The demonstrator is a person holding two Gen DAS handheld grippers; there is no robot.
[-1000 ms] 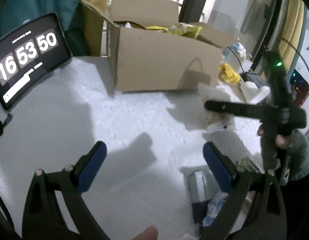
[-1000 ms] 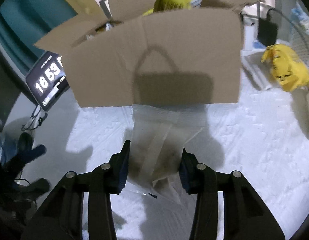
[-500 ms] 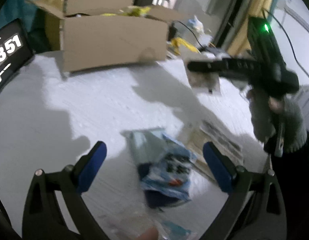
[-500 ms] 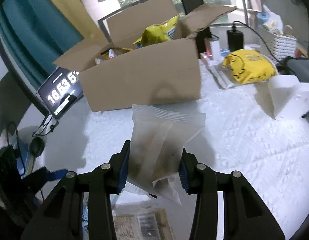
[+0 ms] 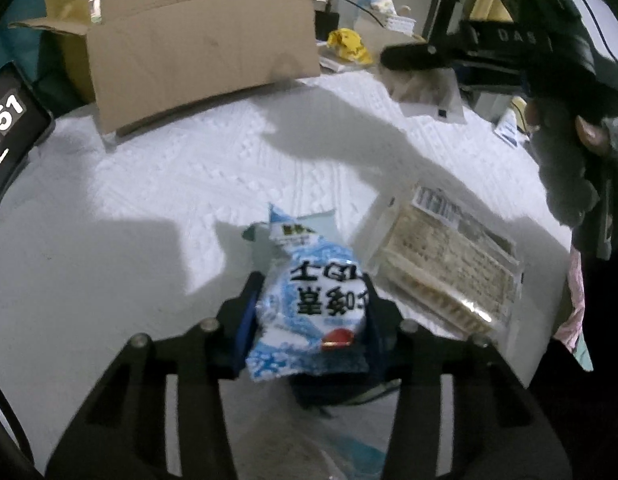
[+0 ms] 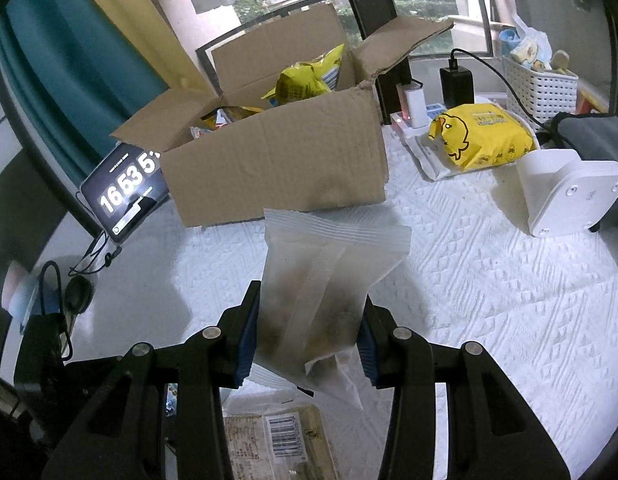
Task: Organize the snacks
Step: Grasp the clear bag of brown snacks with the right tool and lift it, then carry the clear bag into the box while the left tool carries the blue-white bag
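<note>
A blue and white snack bag (image 5: 309, 312) lies on the white table cloth (image 5: 189, 184), and my left gripper (image 5: 311, 316) is closing on it, its blue pads against both sides of the bag. My right gripper (image 6: 307, 340) is shut on a frosted pouch (image 6: 321, 280) with dark contents and holds it above the table. The left wrist view shows that gripper (image 5: 421, 58) at the upper right with the pouch (image 5: 425, 92) hanging under it. The open cardboard box (image 6: 285, 160) with yellow snack bags (image 6: 305, 80) stands beyond; it appears again as the box (image 5: 205, 48).
A clear pack of crackers (image 5: 445, 276) lies right of the blue bag. A tablet clock (image 6: 125, 196) leans left of the box. A yellow duck-print pack (image 6: 485, 140), a white device (image 6: 569, 196) and a white basket (image 6: 541, 88) sit at the right. Cables trail at the left edge.
My left gripper swung over the blue and white bag and its jaws came in around it. My right gripper rose with the pouch and drew back from the box.
</note>
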